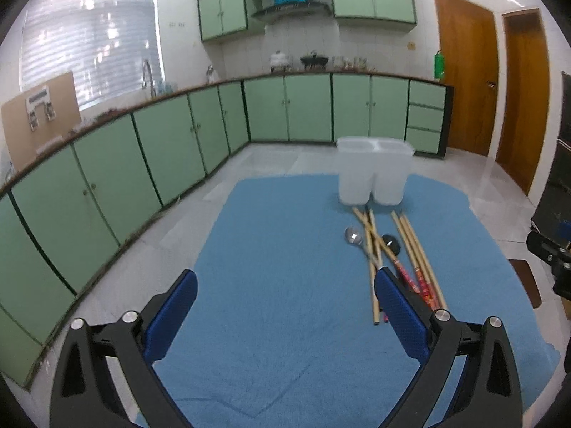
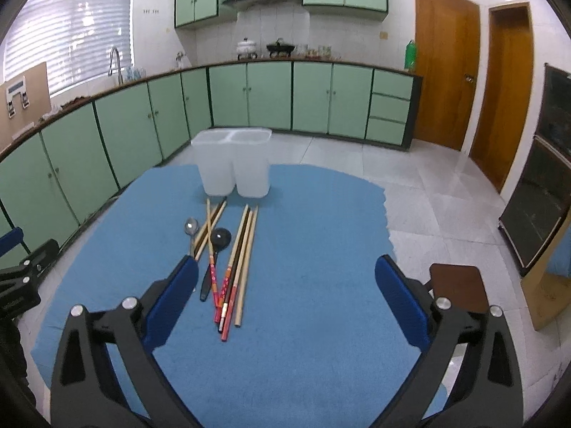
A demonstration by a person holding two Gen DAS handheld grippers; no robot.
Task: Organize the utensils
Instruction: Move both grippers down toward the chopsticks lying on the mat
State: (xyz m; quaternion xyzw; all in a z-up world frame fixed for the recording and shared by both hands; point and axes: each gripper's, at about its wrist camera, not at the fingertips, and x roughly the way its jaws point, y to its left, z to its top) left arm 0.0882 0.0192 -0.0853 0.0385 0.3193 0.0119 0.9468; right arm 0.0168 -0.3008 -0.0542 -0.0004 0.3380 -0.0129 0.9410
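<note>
Utensils, namely chopsticks (image 2: pixel 246 249), a steel spoon (image 2: pixel 191 227) and a black ladle (image 2: pixel 220 238), lie heaped mid-cloth (image 2: pixel 303 339) before the two-compartment holder (image 2: pixel 232 164) at its far edge; both grippers (image 1: pixel 285 306) (image 2: pixel 287 294) spread empty, so single out one piece, closing across its handle.

Both fisheye views are evenly and fairly brightly lit, with a cool cast. Daylight enters through the slatted window blind (image 1: pixel 89 39) at upper left, where bright patches wash out the slats. The glossy pale floor tiles (image 2: pixel 421 192) carry a soft sheen, and a ceiling light reflects near the brown wooden door (image 2: pixel 446 64). Shadows on the blue cloth (image 1: pixel 285 285) are faint. Straight cabinet lines bow strongly, dark vignetting fills the corners, and distant detail looks soft.
</note>
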